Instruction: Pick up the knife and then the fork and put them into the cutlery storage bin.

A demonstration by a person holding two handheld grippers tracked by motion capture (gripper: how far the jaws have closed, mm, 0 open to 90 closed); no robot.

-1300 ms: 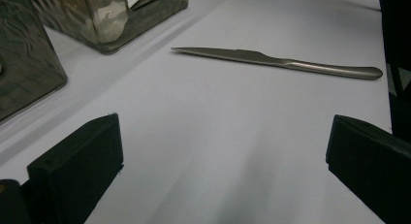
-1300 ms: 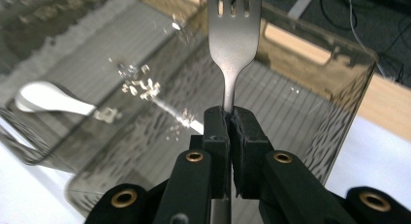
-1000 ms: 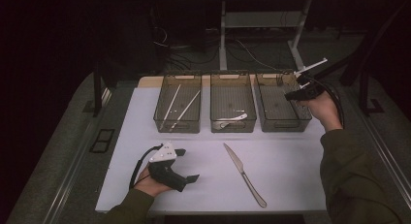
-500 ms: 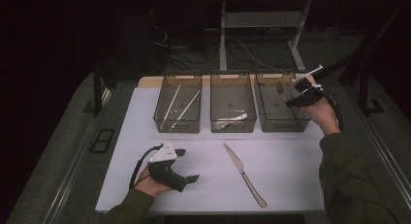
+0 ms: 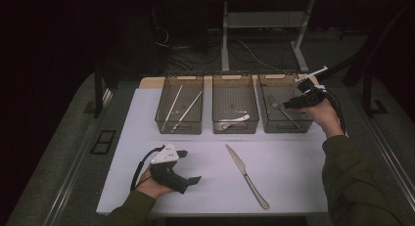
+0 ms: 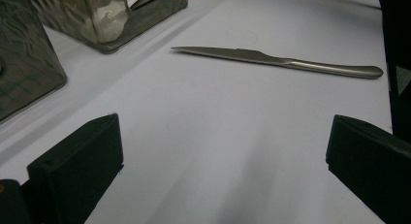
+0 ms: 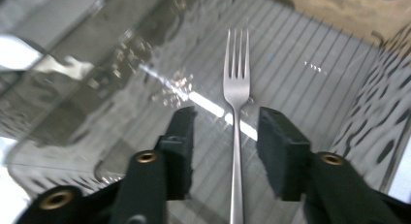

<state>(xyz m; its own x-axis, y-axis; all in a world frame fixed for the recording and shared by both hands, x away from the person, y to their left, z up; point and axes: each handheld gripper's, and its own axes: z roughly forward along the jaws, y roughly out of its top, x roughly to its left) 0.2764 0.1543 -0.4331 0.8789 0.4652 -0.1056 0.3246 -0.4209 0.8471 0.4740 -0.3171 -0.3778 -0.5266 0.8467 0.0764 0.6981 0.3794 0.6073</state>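
Right gripper [image 7: 225, 132] hovers over the right-hand bin [image 5: 279, 125], jaws just parted, with the fork [image 7: 236, 95] lying loose between them on the bin floor. Lifting away carelessly could snag the handle and flip the fork back out.

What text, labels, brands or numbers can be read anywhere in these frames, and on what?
None: nothing readable shows.
Fork: plain metal, no stamp visible.
Knife: no brand mark visible on blade or handle.
Bins: clear smoky walls, no labels.
Left gripper and right gripper: no lettering visible; the grey plate on the left one is blank.
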